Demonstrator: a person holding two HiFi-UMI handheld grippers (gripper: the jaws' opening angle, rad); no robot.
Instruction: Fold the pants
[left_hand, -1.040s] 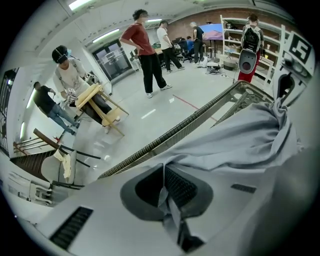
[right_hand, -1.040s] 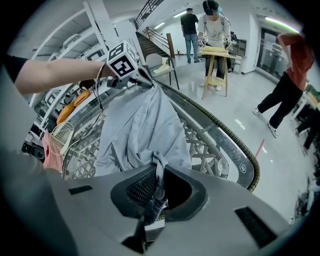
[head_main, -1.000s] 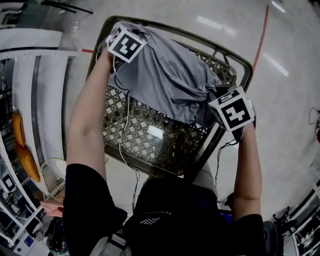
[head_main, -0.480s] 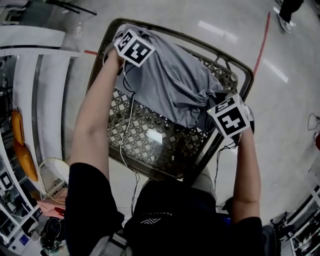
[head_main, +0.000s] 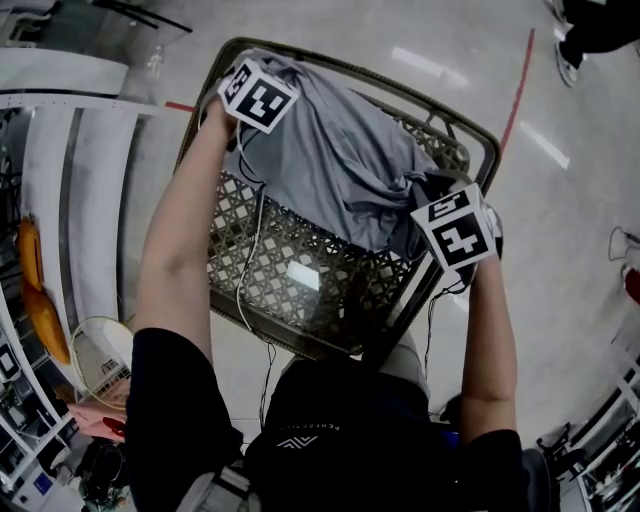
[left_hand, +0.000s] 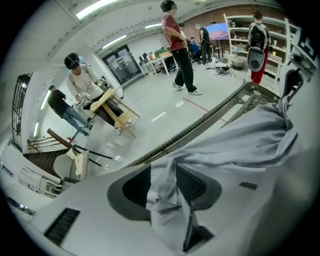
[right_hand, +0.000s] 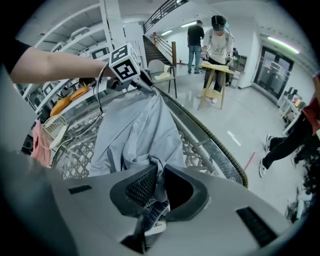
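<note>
Letting go on the left: the left gripper (left_hand: 162, 186) jaws have just been opening and now stand apart w/ a loose fold of the pants (head_main: 330, 160) between them, not pinched. The right gripper (right_hand: 157, 186) is clamped tight on the other end. The pants lie draped over the far half of the table (head_main: 283, 275). Best to lift the left one clear w/o dragging cloth, right side firm. Both arms reach fwd, grippers tipped steeply down, left at the far corner, right at the right edge.

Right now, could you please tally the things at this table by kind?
Grey pants: 1
Woven table: 1
Tools: 2, the left tool with jaws just opening around the pants, the right tool shut on them
Total: 4
</note>
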